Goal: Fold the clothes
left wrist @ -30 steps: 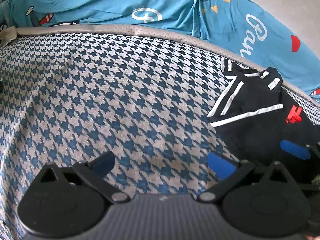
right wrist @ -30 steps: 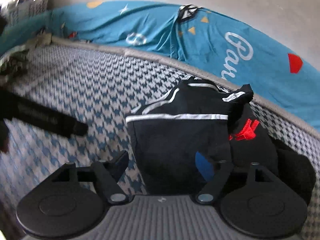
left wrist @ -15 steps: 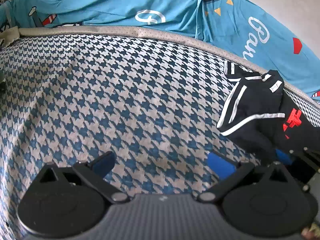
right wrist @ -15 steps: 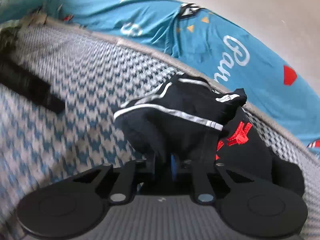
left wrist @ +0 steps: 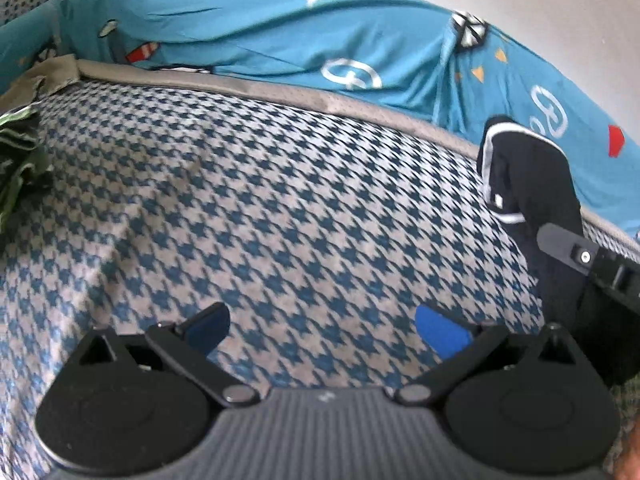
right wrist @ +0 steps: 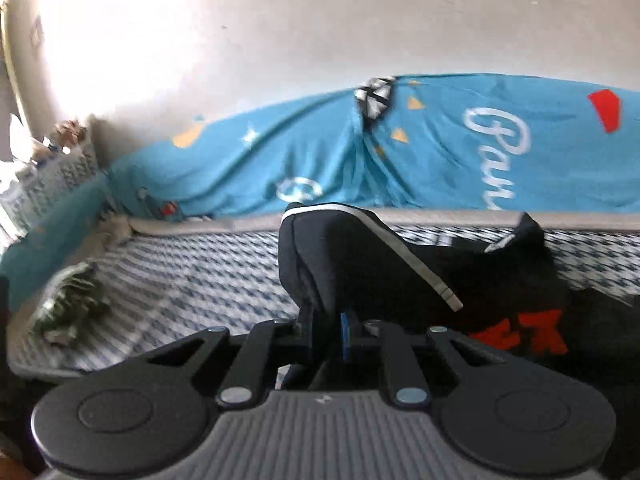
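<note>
Right gripper [right wrist: 327, 330]: its two blue-padded black fingers are pinched together on a bunched fold of the black garment with white stripes and red lettering [right wrist: 420, 276]; the cloth rises in a peak straight out of the closed tips.

Left gripper [left wrist: 322, 322]: fingers spread wide, blue pads well apart, nothing between them; it hangs over bare patterned fabric.

Black garment, right wrist view: the gripped end stands lifted, a white stripe running down its right slope; the rest trails off to the right and lies on the mattress, red lettering showing low on the right side.

Black garment, left wrist view [left wrist: 528, 184]: it shows at the right edge of the picture as a raised dark bundle with a white stripe, with the other gripper's black linkage in front of it.

Blue-and-white houndstooth mattress cover [left wrist: 260, 208]: carries the garment; the garment sits toward its far right side, near the grey piped border [left wrist: 280, 94] that runs along the far edge.

Teal printed bedsheet with white script, stars and red shapes [left wrist: 280, 40]: draped behind that far edge, against the pale wall [right wrist: 320, 32].

Crumpled green patterned cloth [right wrist: 70, 300]: lies by the left edge of the mattress, well apart from the garment.
</note>
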